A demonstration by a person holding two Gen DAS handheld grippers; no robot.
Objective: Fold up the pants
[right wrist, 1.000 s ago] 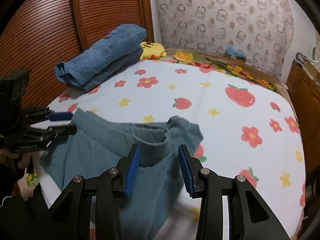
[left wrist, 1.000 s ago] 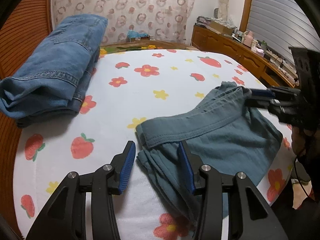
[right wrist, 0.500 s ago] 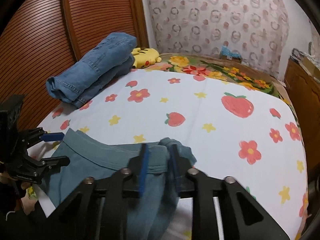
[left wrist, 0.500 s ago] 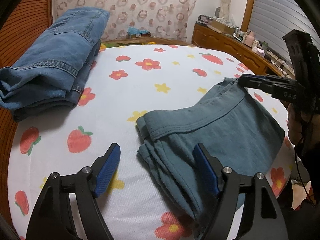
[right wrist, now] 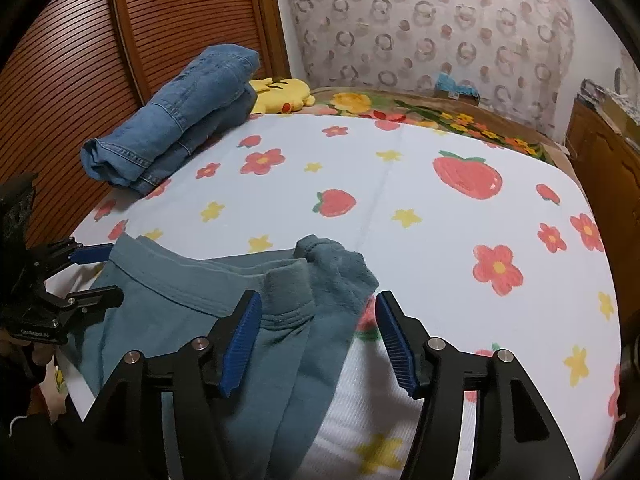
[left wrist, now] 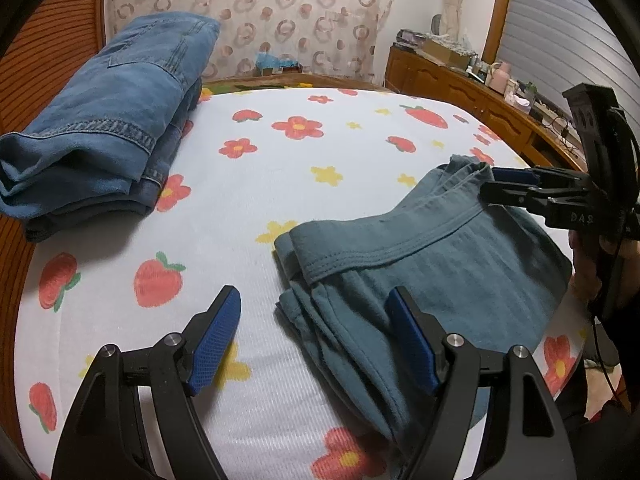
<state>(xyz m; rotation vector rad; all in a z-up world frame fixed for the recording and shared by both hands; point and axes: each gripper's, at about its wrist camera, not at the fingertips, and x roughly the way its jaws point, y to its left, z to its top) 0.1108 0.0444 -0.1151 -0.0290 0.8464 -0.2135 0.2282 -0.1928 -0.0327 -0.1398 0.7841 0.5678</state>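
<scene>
Pants (left wrist: 432,264), soft teal knit with a ribbed, double-stitched waistband, lie folded in a thick stack at the near edge of the bed (left wrist: 280,184), layered edges showing on the side toward your left gripper. In the right wrist view the far corner of the waistband bunches into a rounded, fuzzy lump.

Your left gripper (left wrist: 314,342) hovers over the folded end with its jaws spread wide; one blue, finely gridded pad sits over the bare sheet, the other over the cloth, neither pressing anything. Your right gripper (right wrist: 318,340) has its jaws opening; the bunched waistband corner lies between them, but the ridged blue pads stand clear of it. Seen from the left wrist view, that gripper's black fingers reach in level at the pants' far corner, with your hand (left wrist: 588,264) wrapped round its handle.

The sheet is white with a fine woven ribbing, printed with red strawberries, red flowers and small yellow blossoms. Well apart from the pants, at the far side, sit folded jeans (left wrist: 104,120): stiff blue denim with orange-brown seam stitching, piled in a bulky block. A yellow plush toy (right wrist: 282,94) lies just beside them. Behind are a slatted wooden door (right wrist: 120,48) and a ring-patterned curtain (right wrist: 440,20).
</scene>
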